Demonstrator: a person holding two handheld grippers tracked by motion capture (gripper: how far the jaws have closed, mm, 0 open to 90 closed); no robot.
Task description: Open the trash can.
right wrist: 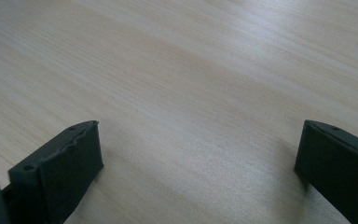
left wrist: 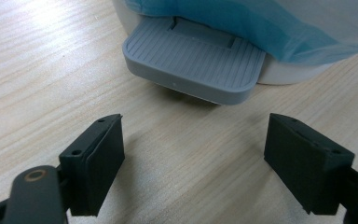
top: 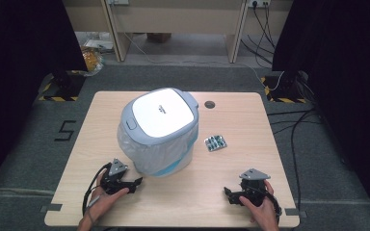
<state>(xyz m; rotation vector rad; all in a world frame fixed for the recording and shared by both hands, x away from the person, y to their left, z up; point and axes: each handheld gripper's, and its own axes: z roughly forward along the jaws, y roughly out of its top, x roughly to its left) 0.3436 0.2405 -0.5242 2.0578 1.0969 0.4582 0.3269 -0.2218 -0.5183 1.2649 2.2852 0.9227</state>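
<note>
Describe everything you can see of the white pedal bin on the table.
The pedal bin stands upright on the wooden table, left of centre. Its white and grey plastic lid is shut, with a small latch at the front left corner. A thin pale liner with a blue edge hangs out over the body. A ribbed grey foot pedal juts out at the base, just ahead of the open left hand-held gripper, untouched.

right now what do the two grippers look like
Both are black. The left gripper and the right gripper each carry a grey three-cornered plate on top and a trailing black cable. Up close, the jaws end in matte black rectangular pads with small screw holes. The person's forearms are bare.
</note>
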